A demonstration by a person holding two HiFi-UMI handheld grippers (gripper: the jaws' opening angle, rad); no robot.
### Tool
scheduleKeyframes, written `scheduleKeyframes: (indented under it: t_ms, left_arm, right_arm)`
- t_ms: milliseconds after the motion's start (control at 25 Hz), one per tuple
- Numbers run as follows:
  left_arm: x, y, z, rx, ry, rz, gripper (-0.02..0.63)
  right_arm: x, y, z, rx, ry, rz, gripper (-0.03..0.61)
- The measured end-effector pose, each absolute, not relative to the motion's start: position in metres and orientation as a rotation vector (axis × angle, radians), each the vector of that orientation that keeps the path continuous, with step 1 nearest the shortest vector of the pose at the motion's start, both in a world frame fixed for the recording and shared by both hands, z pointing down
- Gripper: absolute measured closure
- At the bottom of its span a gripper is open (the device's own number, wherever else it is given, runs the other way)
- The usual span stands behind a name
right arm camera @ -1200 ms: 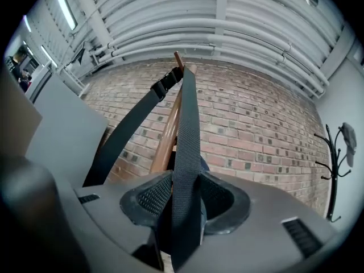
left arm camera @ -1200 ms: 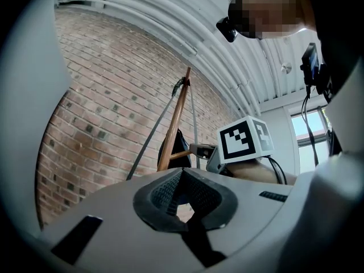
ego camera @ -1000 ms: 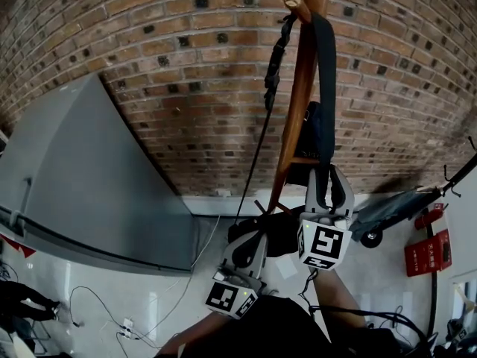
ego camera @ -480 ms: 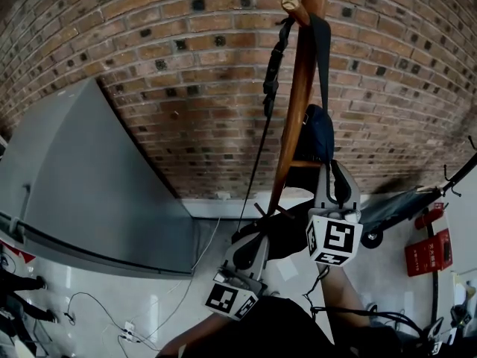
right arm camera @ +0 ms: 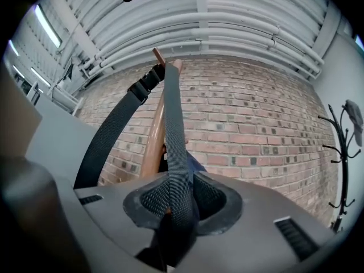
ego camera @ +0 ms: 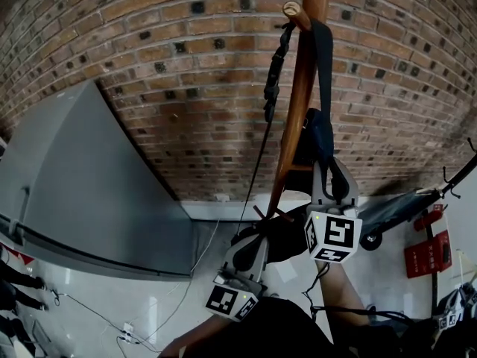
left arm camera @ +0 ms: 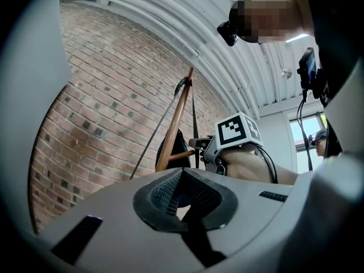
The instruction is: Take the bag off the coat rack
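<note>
The right gripper (ego camera: 330,171) is raised in front of the wooden coat rack (ego camera: 302,95), pointing nearly level at it; its jaws have just been opening and now stand apart, released, with the bag's dark strap (right arm camera: 176,152) running flat between the pads and not pinched. From the jaws the strap climbs straight up, well above the gripper, and loops over a peg (ego camera: 292,10) near the top of the pole. The other run of it, which carries a black buckle (ego camera: 274,66), drops away on the gripper's left, on the far side of the pole. The bag (ego camera: 317,136) itself, dark blue, hangs against the pole just ahead of the right gripper's fingertips and slightly above them, close to a short wooden rung (left arm camera: 179,154); it is still on the rack.

The left gripper (ego camera: 252,243) sits lower and to the left of the right one, well short of the pole; its pads are drawn together at the tips and hold nothing. Beyond both tools stands a brick wall (ego camera: 186,66); a grey cabinet (ego camera: 82,177) lies far off to the left gripper's left.
</note>
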State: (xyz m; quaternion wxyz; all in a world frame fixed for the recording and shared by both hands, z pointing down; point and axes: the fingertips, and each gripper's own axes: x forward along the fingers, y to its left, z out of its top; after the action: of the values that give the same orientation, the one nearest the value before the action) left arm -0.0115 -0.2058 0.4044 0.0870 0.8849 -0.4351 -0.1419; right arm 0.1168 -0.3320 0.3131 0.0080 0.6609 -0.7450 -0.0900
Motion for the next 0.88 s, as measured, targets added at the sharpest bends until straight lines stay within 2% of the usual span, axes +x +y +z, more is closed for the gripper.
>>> scheduleKeyframes:
  t_ms: [160, 400, 880]
  left_arm:
    - [-0.012, -0.207, 0.405, 2.635, -1.3, -0.424, 0.597]
    - [-0.007, -0.206, 0.409, 2.627, -1.292, -0.419, 0.597]
    - [0.002, -0.202, 0.411, 2.638, -1.236, -0.394, 0.597]
  right_arm:
    - [0.116, -0.327, 0.311, 2.06, -2.342, -0.301, 0.485]
    - [0.117, -0.327, 0.31, 2.054, -2.374, -0.293, 0.557]
    - [0.116, -0.321, 0.302, 1.997, -2.49, -0.233, 0.561]
